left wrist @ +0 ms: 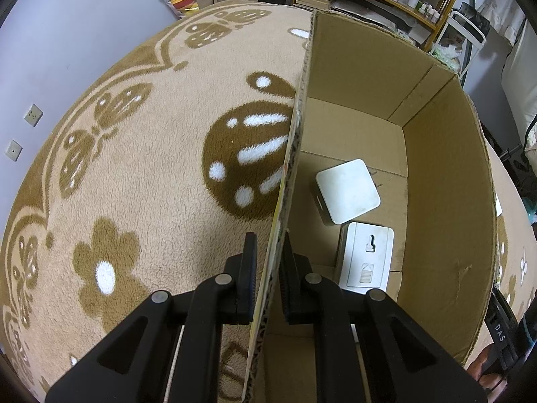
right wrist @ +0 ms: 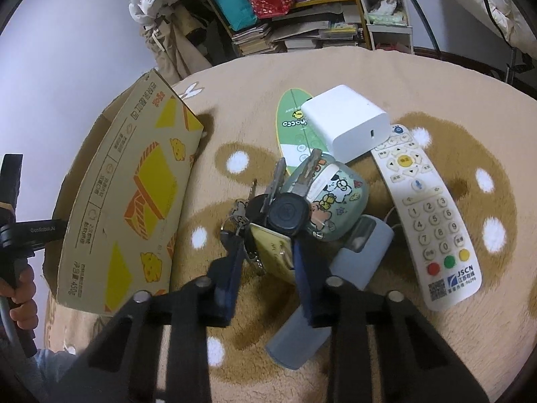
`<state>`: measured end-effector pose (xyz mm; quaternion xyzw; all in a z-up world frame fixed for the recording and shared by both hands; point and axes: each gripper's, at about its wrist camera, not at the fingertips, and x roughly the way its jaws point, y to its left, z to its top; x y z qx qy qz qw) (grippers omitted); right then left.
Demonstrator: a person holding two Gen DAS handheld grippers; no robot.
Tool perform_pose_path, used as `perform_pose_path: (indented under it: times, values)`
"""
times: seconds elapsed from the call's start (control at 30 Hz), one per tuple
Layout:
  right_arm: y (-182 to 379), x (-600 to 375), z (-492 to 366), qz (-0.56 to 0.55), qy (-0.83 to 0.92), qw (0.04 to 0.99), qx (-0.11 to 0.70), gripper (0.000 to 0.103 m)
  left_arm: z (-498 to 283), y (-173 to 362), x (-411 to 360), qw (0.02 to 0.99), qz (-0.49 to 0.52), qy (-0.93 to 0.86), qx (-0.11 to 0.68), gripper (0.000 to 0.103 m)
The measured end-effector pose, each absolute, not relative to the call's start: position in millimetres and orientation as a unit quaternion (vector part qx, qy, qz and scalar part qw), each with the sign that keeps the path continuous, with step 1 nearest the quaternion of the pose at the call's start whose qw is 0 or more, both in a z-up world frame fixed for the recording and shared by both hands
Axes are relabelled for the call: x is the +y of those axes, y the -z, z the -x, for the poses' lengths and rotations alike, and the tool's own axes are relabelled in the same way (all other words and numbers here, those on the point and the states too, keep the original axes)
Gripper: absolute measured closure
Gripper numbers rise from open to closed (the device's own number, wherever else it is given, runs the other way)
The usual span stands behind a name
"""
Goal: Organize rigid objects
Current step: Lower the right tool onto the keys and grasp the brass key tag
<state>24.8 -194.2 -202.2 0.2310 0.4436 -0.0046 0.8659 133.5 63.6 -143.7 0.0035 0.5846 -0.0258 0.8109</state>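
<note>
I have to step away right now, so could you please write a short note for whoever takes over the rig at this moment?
Left hand-held gripper: shut on the side wall of the cardboard box, steadying it on the blanket.
Right hand-held gripper: jaws around the key bunch; whether the pads press on it cannot be told.
Done: two white devices lie in the box.
Left, in a pile on the blanket beside the box: keys, cartoon case, white charger, remote, green card, grey case.
</note>
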Motion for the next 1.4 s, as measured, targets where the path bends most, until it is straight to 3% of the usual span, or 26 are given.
perform_pose_path:
  times: [0.13, 0.33, 1.4]
  values:
    - [203, -196, -22, -0.236, 0.011, 0.864, 0.444, 0.089, -134, 144, 64, 0.811, -0.003, 0.026, 0.585, 0.091]
    - [199, -196, -20, -0.226, 0.023, 0.869, 0.439, 0.095, -133, 144, 63, 0.811, -0.005, 0.026, 0.585, 0.091]
    - [194, -200, -22, -0.273, 0.002, 0.863, 0.424, 0.095, -133, 143, 62, 0.81, -0.004, 0.026, 0.586, 0.091]
